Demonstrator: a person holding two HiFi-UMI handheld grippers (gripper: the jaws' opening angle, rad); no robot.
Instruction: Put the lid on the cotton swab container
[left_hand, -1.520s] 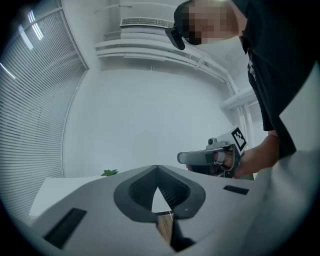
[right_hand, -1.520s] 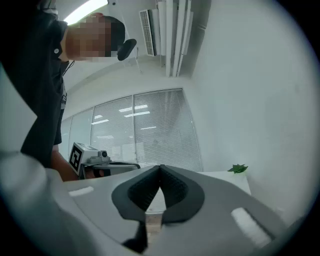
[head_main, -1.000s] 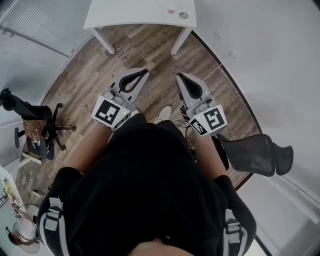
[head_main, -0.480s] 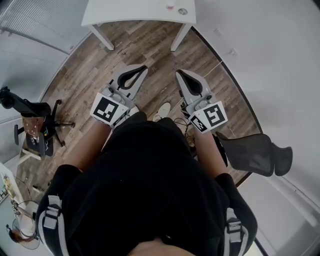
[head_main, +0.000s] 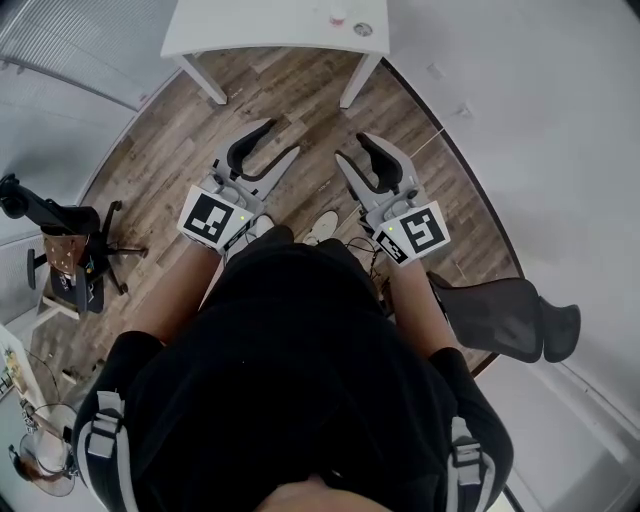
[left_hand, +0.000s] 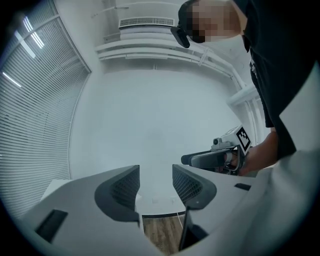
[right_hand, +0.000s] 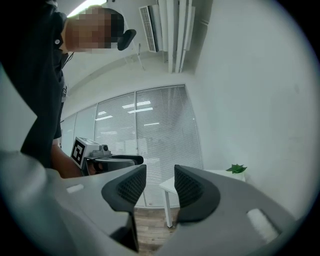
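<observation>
I hold both grippers in the air over the wood floor, in front of my body. In the head view the jaws of my left gripper (head_main: 276, 140) and my right gripper (head_main: 352, 150) are opening, and nothing is between them. Far ahead stands a white table (head_main: 250, 25). On it lie a small pinkish item (head_main: 338, 17) and a small round greyish item (head_main: 364, 30), both too small to identify. The left gripper view shows my left gripper (left_hand: 156, 182) spread against a white wall. The right gripper view shows my right gripper (right_hand: 160, 187) spread towards window blinds.
A dark mesh office chair (head_main: 505, 312) stands at my right, close to the white wall. A black chair base with gear (head_main: 60, 245) is at the left. In the right gripper view a small green plant (right_hand: 236, 169) sits on the white table (right_hand: 172, 184).
Both grippers' jaws were shut and now stand apart. My hands have stayed almost in the same place.
</observation>
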